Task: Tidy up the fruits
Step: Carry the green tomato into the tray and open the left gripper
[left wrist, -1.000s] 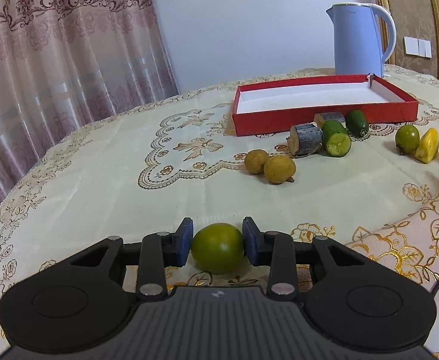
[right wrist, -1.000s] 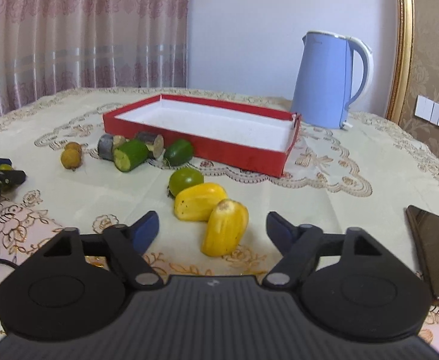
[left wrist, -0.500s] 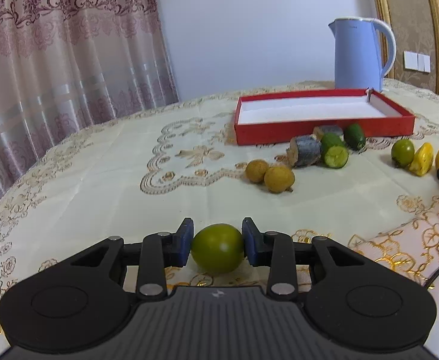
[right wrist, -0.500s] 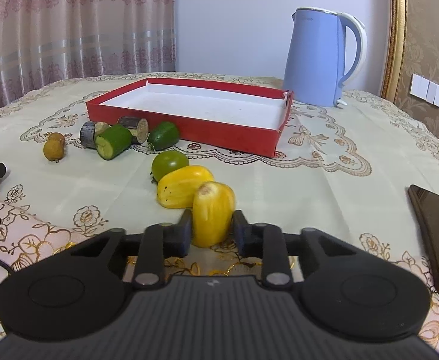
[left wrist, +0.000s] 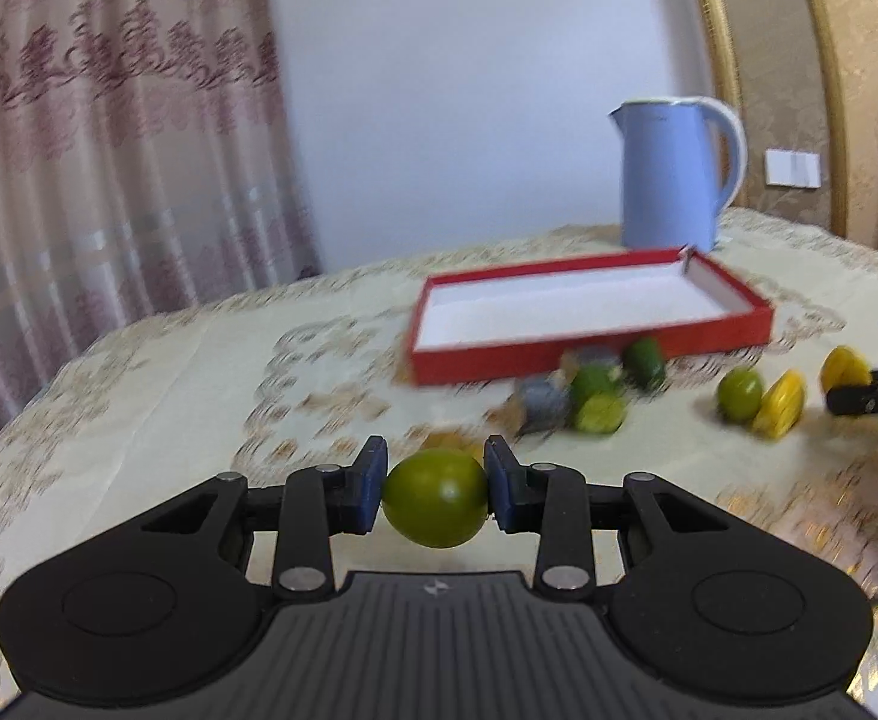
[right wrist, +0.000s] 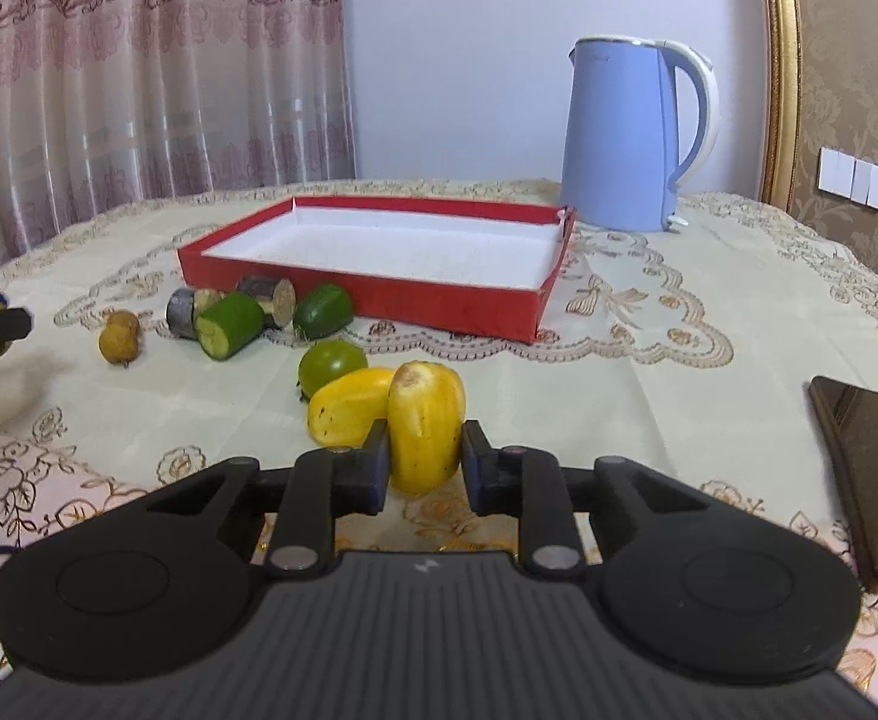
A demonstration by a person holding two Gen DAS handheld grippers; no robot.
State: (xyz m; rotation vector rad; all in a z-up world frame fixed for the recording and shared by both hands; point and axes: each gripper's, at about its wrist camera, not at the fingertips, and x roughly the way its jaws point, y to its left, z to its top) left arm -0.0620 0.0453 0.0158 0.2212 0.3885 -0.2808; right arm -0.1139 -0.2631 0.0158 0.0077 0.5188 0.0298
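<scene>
Floral tablecloth (right wrist: 649,384) underlies everything; the right gripper (right wrist: 425,465) clamps a yellow fruit (right wrist: 425,420), long axis pointing away, while the left gripper (left wrist: 435,495) clamps a round green fruit (left wrist: 435,498).

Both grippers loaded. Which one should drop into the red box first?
Probably left. The left gripper holds the green fruit clear of the cloth, view aimed at the red box. The right gripper is shut on the yellow fruit, low by the cloth, touching a second yellow fruit.
</scene>
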